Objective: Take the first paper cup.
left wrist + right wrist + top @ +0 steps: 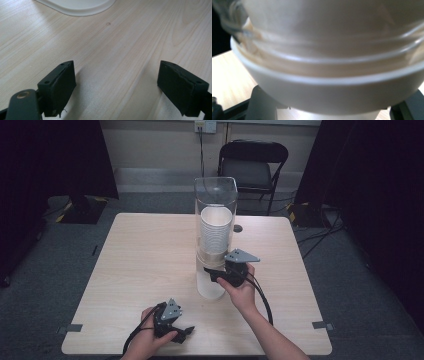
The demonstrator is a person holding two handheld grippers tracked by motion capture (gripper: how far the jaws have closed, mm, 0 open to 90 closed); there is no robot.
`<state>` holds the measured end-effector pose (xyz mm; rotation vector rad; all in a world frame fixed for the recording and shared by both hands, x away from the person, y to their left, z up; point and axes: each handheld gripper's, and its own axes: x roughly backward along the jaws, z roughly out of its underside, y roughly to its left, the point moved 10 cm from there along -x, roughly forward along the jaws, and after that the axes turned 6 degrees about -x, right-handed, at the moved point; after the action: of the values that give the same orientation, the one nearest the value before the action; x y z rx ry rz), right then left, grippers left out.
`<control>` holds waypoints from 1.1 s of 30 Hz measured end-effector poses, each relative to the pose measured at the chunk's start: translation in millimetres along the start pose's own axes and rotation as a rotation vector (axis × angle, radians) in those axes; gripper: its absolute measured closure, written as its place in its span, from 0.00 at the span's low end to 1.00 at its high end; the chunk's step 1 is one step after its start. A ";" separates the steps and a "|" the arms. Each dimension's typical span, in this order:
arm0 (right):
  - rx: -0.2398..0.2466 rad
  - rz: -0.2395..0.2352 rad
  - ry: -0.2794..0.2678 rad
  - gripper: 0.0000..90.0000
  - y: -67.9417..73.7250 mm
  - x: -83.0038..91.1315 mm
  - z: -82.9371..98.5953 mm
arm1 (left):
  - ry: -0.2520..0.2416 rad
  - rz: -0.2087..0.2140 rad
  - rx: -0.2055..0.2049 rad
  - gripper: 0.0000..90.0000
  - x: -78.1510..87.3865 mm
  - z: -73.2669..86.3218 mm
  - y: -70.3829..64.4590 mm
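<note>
Jaws of my right gripper (218, 276) are straddling the cup dispenser (215, 237) at table centre, grip uncertain; no cup is out yet. Left gripper (117, 87) is idling open near me.

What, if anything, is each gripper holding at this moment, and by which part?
The left gripper is open over the table, holding nothing. The right gripper sits at the cup dispenser, its jaws either side of the white base; a firm grip cannot be told.
</note>
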<state>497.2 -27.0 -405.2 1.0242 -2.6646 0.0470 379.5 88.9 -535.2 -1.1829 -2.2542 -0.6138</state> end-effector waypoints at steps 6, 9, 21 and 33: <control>0.060 0.030 -0.031 0.39 0.0 -0.5 3.4 | -0.001 0.000 0.000 0.16 -0.1 -0.1 -0.1; 0.061 0.032 -0.039 0.39 -0.1 -0.5 4.0 | -0.002 0.000 0.001 0.16 -0.1 -0.1 -0.1; 0.062 0.036 -0.047 0.40 -2.2 -0.4 7.0 | -0.007 -0.001 0.001 0.16 -0.5 -0.4 -0.2; 0.028 0.053 0.185 0.41 -19.6 -6.4 86.0 | -0.001 0.000 0.000 0.16 -0.1 -0.1 0.0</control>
<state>493.0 -48.8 -490.9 0.9101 -2.5291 0.1812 379.6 88.8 -535.2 -1.1833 -2.2550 -0.6132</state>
